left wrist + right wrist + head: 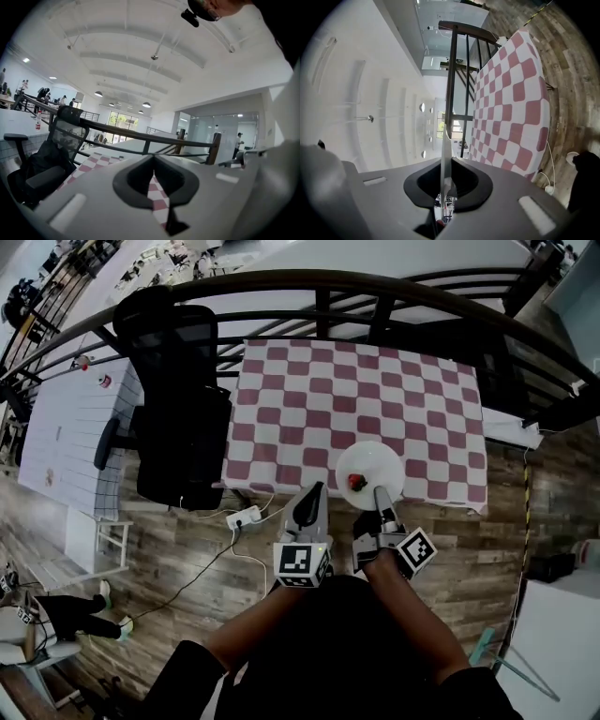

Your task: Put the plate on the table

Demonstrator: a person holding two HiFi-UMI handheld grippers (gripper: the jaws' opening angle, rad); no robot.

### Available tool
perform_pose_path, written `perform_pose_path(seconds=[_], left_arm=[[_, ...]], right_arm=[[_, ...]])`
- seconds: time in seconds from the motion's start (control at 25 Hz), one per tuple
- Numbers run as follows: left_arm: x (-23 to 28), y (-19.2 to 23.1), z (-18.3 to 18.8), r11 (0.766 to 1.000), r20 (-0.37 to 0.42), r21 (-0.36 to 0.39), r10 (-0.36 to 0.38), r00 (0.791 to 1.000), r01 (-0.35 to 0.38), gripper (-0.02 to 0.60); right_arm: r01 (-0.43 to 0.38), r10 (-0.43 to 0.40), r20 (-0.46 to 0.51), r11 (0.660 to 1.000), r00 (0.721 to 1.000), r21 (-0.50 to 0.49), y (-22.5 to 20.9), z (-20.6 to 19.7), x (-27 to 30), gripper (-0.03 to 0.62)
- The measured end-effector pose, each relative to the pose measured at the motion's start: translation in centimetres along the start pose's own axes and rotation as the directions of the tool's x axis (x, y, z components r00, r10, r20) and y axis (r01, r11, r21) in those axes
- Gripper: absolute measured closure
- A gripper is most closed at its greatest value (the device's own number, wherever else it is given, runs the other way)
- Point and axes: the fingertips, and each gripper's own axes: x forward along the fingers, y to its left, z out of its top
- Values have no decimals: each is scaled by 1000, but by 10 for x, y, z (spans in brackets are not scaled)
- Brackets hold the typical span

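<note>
A white plate [370, 470] with a small red thing [356, 482] on it hangs over the near edge of the checkered table [356, 390]. My right gripper [382, 498] is shut on the plate's near rim. In the right gripper view the plate [446, 150] shows edge-on as a thin vertical blade pinched between the jaws of the right gripper [446, 186]. My left gripper [309, 504] is just left of the plate, apart from it, over the wooden floor. In its own view the left gripper [152, 180] is shut on nothing, with the cloth showing beyond.
A black office chair [178, 399] stands against the table's left side. A dark curved railing [375, 287] runs behind the table. A white power strip [244, 517] with cables lies on the floor near the left gripper. A white counter [66, 418] is at far left.
</note>
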Motion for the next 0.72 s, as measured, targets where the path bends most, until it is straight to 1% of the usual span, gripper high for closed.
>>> perform_pose_path(seconds=[0.2,0.32,0.44,0.52,0.72], left_arm=[[45,23,10,999,-1,-17,-50,999,50,574],[62,39,17,998,6,-26,-66,998,66,574],[74,53,21,996,11,-18,-83,997,83,574],[78,63,22,997,9,-13,-80,997,80,574],[86,83,18,999,-10,-16,-43,999,43,574]], right_arm=[[-9,8,34,1000,999,9,7,2,43,576],[2,-2,47,1000,999,0,8,1,62,576],[-2,2,66,1000,998,-2,12,-1,81,576],[-9,10,74,1000,997,-7,15,0,92,576],[-9,10,64,1000,998,-19,19,6,108,576]])
